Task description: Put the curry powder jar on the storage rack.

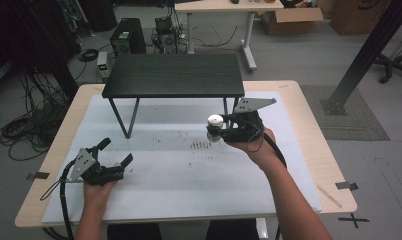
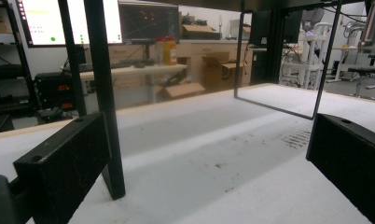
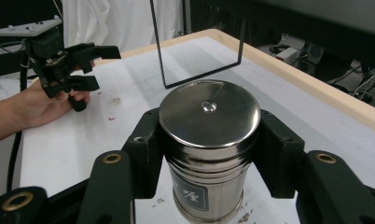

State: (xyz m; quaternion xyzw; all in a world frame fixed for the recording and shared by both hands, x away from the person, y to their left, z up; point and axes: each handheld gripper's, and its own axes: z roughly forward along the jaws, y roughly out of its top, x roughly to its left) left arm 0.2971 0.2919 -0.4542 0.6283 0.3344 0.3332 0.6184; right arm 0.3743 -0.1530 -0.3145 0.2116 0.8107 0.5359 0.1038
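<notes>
A: Right of centre, the right gripper (image 1: 218, 131) was clamped on the steel canister (image 3: 209, 144), upright, off the white mat (image 1: 179, 190).
B: Shelf?
A: black shelf (image 1: 174, 75) lay just beyond, on the far side. left gripper (image 1: 116, 151) gaped empty, near-left.

High view looks down on the counter (image 1: 289, 150) from above; both gripper views sit low, close, sharing the black stand (image 1: 174, 75).
</notes>
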